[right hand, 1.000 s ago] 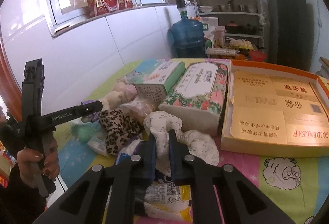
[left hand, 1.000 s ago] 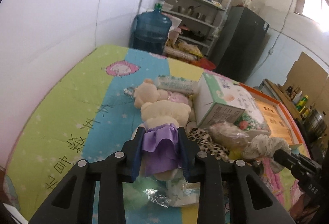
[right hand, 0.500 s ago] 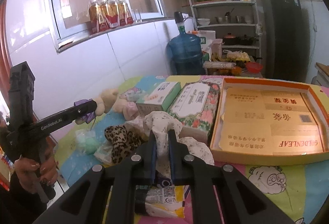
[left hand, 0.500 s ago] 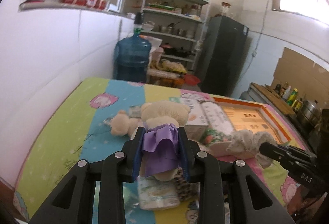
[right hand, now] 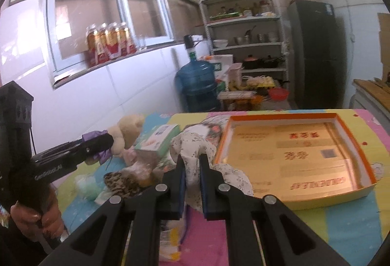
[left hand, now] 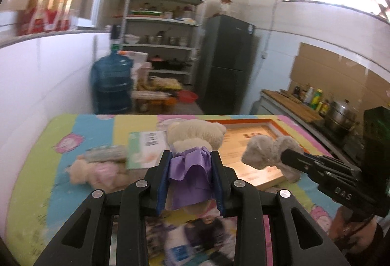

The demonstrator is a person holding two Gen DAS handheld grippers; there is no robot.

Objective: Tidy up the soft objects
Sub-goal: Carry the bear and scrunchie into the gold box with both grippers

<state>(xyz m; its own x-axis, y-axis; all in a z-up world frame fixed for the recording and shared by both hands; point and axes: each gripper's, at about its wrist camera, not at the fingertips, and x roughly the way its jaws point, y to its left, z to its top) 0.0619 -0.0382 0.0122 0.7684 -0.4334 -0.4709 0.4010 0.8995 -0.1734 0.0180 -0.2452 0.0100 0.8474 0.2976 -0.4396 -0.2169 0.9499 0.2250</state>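
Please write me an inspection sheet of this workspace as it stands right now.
Surface: table under a colourful cartoon cloth.
Job's things: teddy bear in purple dress and floral cloth, both lifted; orange-rimmed box open; second small bear lying on the cloth.
Clutter: tissue box, leopard-print item, plastic packets.
Grippers: left tool shut on the bear; right tool shut on the cloth.
Cables: nothing seen.
Surroundings: water jug, shelf rack, fridge, bottles on the sill.

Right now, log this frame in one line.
left gripper: shut on bear | right gripper: shut on cloth | both lifted | tray: empty
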